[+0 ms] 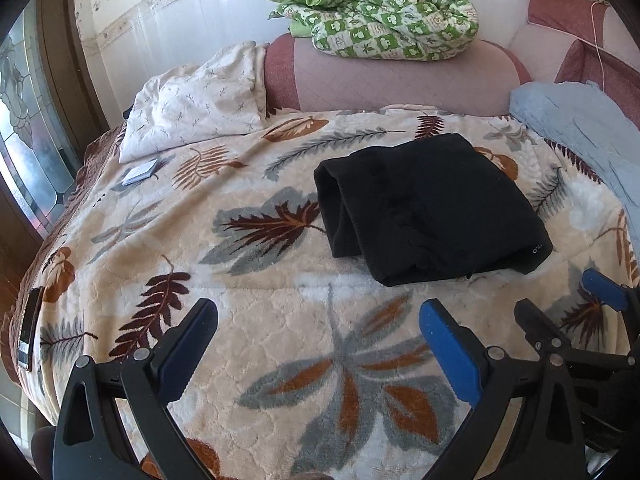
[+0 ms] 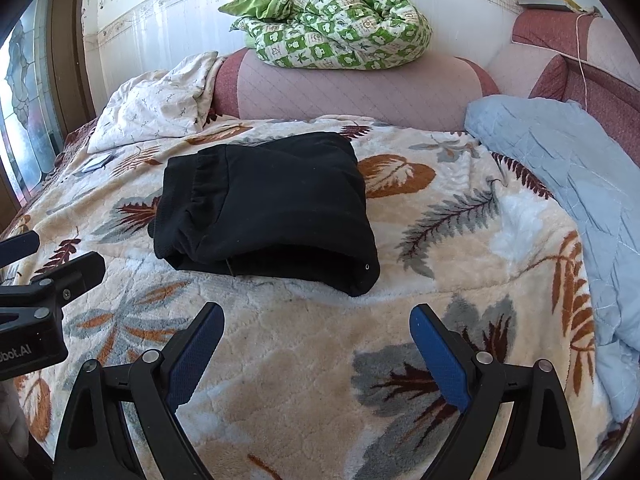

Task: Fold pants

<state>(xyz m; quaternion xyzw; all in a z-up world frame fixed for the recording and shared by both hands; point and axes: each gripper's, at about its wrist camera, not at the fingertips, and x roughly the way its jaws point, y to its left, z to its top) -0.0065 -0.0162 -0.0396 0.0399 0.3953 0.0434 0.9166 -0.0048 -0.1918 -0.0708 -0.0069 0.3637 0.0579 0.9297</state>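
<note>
Tongs, left: my left tongs (image 1: 318, 320) are spread wide and grasp nothing; they hang above the leaf-patterned blanket (image 1: 280, 320) near the bed's near edge, apart from the cloth.
Tongs, right: my right tongs (image 2: 316, 324) are likewise released and empty, just beside the left ones, with the near edge of the cloth a little ahead of them.
Pants: the black pants (image 2: 264, 212) lie as one compact bundle of stacked layers about mid-bed on the blanket, closer to the headboard (image 2: 360, 92) than to me; a rounded fold faces the left edge of the bed, and an elastic waistband shows on top in the right wrist view.
Progress: I judge the folding essentially done, since no leg trails out and neither pair of tongs touches the bundle.
Left to do: at most a little tidying; the near edge gapes slightly and the layers sit somewhat unevenly.
Containers: I see no basket, drawer or box, so nothing is held in anything; the bed alone carries the things.
Also on the bed: a white pillow (image 1: 196, 100) at the far left corner, a pale blue quilt (image 2: 560, 184) along the right edge, and a green checked quilt (image 2: 332, 20) heaped on the headboard.
</note>
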